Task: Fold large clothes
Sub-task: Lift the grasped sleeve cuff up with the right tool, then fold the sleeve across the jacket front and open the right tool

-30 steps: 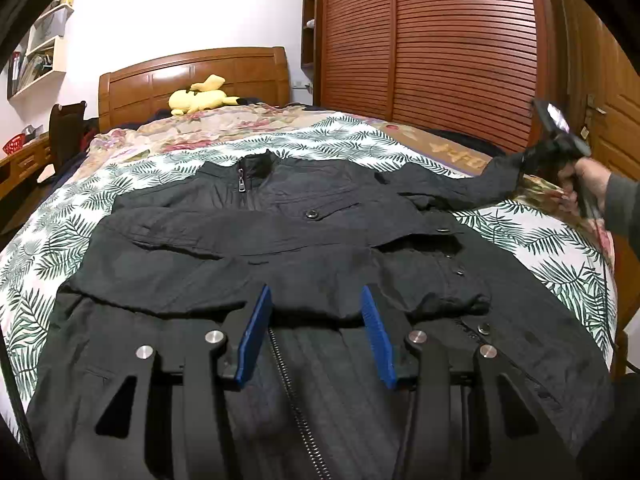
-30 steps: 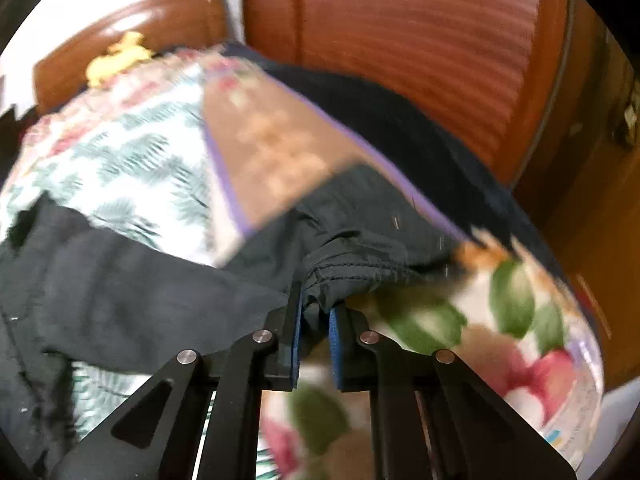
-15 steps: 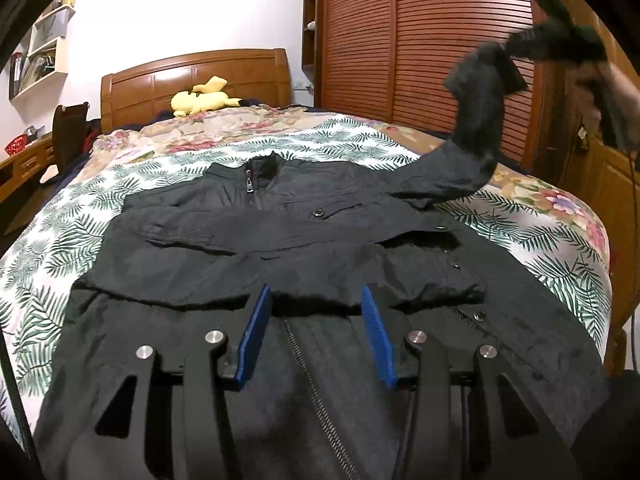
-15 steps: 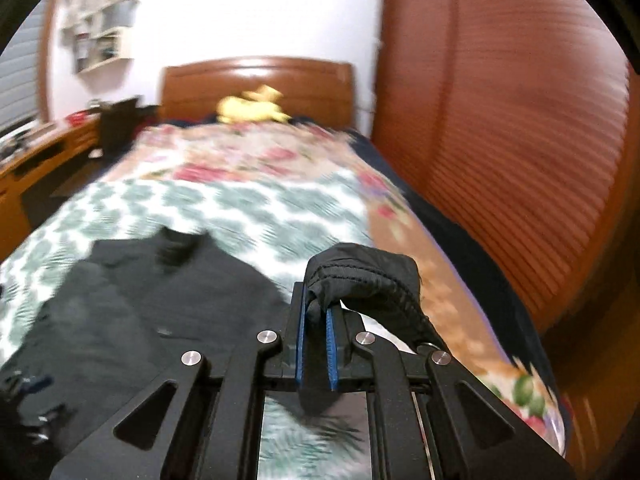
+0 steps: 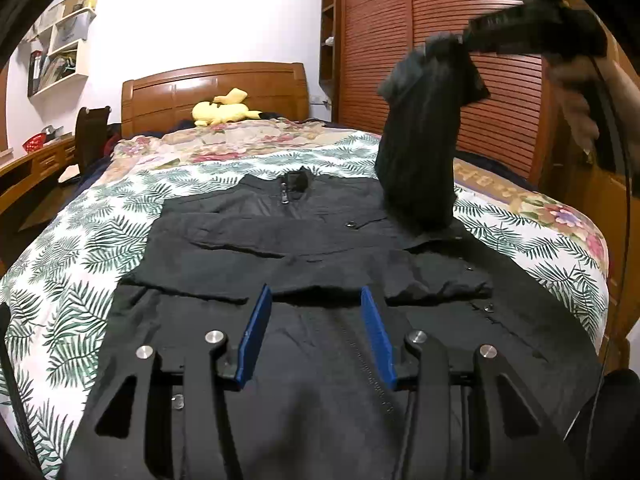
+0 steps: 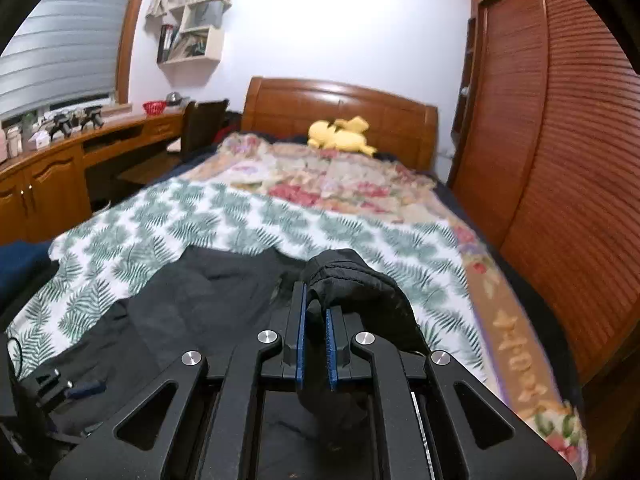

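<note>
Above the jacket's (image 5: 320,264) right shoulder, at about 2 o'clock in the left wrist view, the right gripper (image 6: 314,342) is holding the cuff of the right sleeve (image 5: 420,152) up in the air. Its jaws are pinching the cuff between the blue pads (image 6: 301,336), nearly closed, with the bunched end of the sleeve poking out past them toward 12 o'clock. From there the sleeve is hanging almost straight down, its long axis running from about 1 o'clock at the cuff to 6 o'clock where it is joining the jacket body.

The jacket itself is lying flat on the bed (image 5: 80,248), collar at 12 o'clock toward the headboard (image 5: 216,92), hem toward the camera, zipper running down the middle. The other sleeve is already lying across the chest, running roughly 9 to 3 o'clock.

The left gripper (image 5: 316,330) is hovering low over the lower front, jaws spread wide and gripping nothing, with the folded sleeve's edge just beyond the tips at 12 o'clock.

The coming move seems to turn on the lifted sleeve: the chest is lying toward 9 o'clock from the right jaws, so the cuff likely needs carrying that way and lowering. The right hand is plainly the nearer one.
</note>
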Tool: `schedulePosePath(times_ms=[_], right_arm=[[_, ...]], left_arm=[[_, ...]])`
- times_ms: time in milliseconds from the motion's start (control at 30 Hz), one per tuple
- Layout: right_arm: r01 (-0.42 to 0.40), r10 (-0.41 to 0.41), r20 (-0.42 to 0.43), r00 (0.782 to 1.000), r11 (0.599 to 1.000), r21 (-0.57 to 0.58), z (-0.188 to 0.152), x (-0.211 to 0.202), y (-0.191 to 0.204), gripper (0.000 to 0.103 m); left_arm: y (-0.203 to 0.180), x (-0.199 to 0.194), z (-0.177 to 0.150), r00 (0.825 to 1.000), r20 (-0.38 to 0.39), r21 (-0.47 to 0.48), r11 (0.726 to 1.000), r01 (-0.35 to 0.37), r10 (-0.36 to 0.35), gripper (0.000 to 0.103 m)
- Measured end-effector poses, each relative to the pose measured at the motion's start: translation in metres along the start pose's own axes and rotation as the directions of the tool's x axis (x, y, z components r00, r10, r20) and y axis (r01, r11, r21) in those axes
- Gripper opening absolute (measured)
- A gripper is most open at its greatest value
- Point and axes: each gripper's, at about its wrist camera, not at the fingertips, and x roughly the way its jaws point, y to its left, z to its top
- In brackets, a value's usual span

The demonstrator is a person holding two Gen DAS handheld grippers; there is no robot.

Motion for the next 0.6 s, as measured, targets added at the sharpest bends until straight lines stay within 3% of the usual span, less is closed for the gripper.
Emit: schedulePosePath(times_ms=[300,600], right_arm=[[-0.045,0.046,-0.113,0.993,0.999,0.010,-0.049,0.020,0.029,0.006],[-0.137,0.147,-0.146,0.978,0.988,0.078,-0.085,0.006,0.045,0.009]], left_arm=[[0.015,-0.004,-0.001,1.000,0.002,-0.028,0.999,-0.015,0.015,0.046],[0.016,-0.001,-0.001,1.000,-0.002,-0.031,0.999,-0.018,0.018,0.046]])
